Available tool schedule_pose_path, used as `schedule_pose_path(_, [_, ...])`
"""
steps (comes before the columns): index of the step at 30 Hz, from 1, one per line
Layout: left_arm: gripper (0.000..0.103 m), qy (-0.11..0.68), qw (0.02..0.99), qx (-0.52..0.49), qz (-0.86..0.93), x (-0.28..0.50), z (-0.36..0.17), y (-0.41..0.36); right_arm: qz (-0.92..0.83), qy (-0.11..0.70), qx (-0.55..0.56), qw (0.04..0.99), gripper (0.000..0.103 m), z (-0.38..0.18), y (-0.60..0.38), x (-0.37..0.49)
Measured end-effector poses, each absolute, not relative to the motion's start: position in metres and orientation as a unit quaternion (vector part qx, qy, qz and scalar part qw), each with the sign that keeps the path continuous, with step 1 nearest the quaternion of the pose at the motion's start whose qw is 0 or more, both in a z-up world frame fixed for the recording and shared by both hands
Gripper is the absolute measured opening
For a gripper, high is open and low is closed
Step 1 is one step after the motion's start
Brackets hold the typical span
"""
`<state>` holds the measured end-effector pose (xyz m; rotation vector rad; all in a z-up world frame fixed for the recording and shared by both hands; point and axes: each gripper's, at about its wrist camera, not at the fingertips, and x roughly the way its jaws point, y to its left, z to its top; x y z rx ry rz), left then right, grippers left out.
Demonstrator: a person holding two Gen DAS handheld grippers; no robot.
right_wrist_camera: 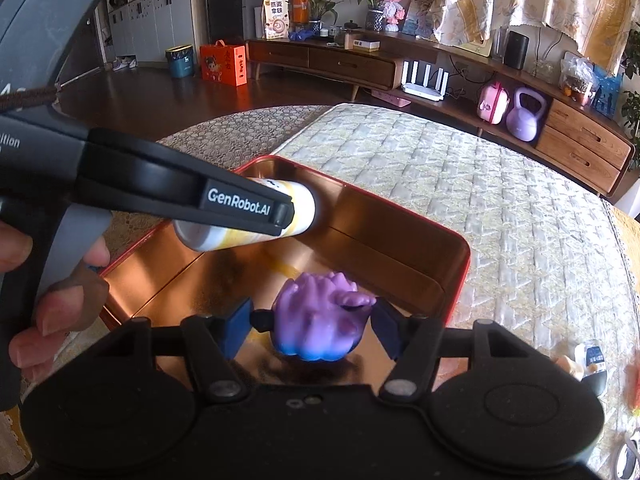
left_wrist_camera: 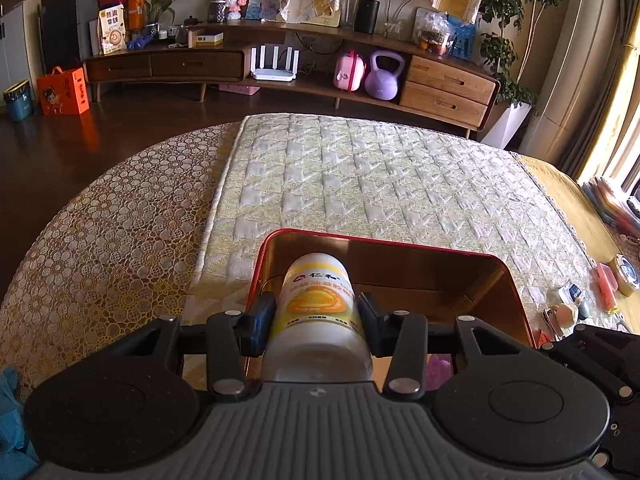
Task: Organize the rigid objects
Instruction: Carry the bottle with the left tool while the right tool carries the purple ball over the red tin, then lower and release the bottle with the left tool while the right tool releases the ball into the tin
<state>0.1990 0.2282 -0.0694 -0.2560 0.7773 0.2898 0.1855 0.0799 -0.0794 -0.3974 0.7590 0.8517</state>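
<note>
A white bottle with a yellow label point(left_wrist_camera: 316, 280) sticks forward between the pads of my left gripper point(left_wrist_camera: 316, 314), which is shut on it. It hangs over the near left part of a red tin point(left_wrist_camera: 400, 243) with a shiny copper inside. In the right wrist view my right gripper point(right_wrist_camera: 312, 322) is shut on a purple toy figure point(right_wrist_camera: 316, 312) with a blue base, low over the tin's floor point(right_wrist_camera: 380, 236). The same bottle point(right_wrist_camera: 304, 204) shows at the tin's far left corner, with one left-gripper finger point(right_wrist_camera: 240, 204) across it.
The tin lies on a quilted mat point(left_wrist_camera: 360, 176) over a lace-covered table point(left_wrist_camera: 104, 232). Small items lie to the right of the tin: a tape roll point(left_wrist_camera: 624, 276), an orange piece point(left_wrist_camera: 605, 290), a little figure point(left_wrist_camera: 568, 313). A person's hand point(right_wrist_camera: 60, 304) holds the left gripper's handle.
</note>
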Motion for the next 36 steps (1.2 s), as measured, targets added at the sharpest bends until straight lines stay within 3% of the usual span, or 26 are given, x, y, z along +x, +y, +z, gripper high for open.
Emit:
schedule_pose_path(26, [0.045,0.403,0.897,-0.121,0.132,0.192,-0.069,0.217,0.399,0.354,-0.182,0.826,0.066,-0.066,0.058,0.167])
schedule_pose_path(36, [0.051,0.391,0.906,-0.105,0.118,0.17,-0.047,0.199,0.4,0.365,-0.144,0.828,0.075,-0.041,0.032,0.159])
